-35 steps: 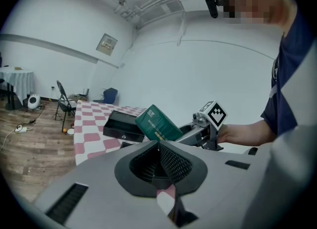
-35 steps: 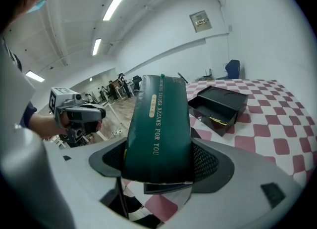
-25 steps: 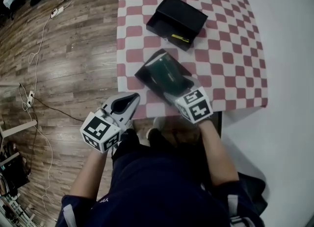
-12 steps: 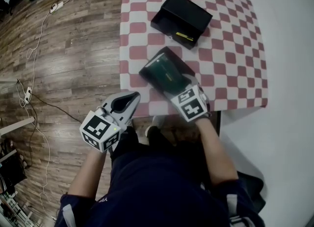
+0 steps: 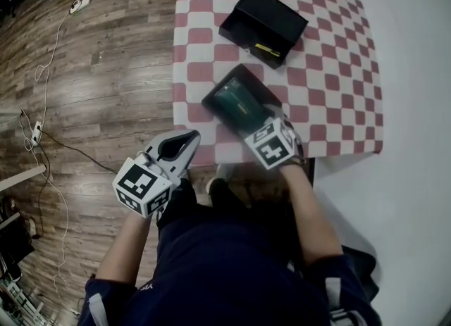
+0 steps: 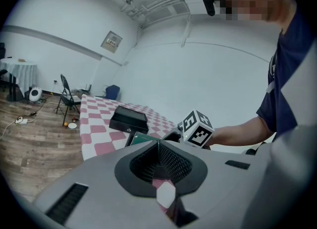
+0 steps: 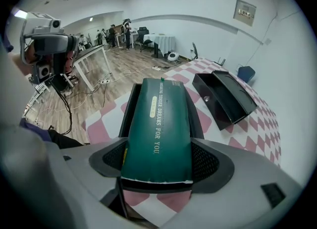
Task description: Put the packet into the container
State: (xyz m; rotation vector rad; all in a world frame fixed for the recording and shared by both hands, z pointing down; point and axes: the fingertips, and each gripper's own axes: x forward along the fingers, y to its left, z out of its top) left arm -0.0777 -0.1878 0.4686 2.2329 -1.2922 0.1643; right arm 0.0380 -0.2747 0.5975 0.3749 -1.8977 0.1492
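A red-and-white checked tablecloth (image 5: 331, 71) covers the table, and the open black container (image 5: 264, 16) sits on it near the top of the head view, well apart from the green packet (image 5: 236, 101) at the frame's centre. The right gripper (image 5: 255, 119) pinches the packet's near end, while the left gripper (image 5: 184, 143) hangs at lower left, jaws pressed together on nothing. The carry probably calls for a firm grip and turning the packet's length along the container's opening before lowering it.
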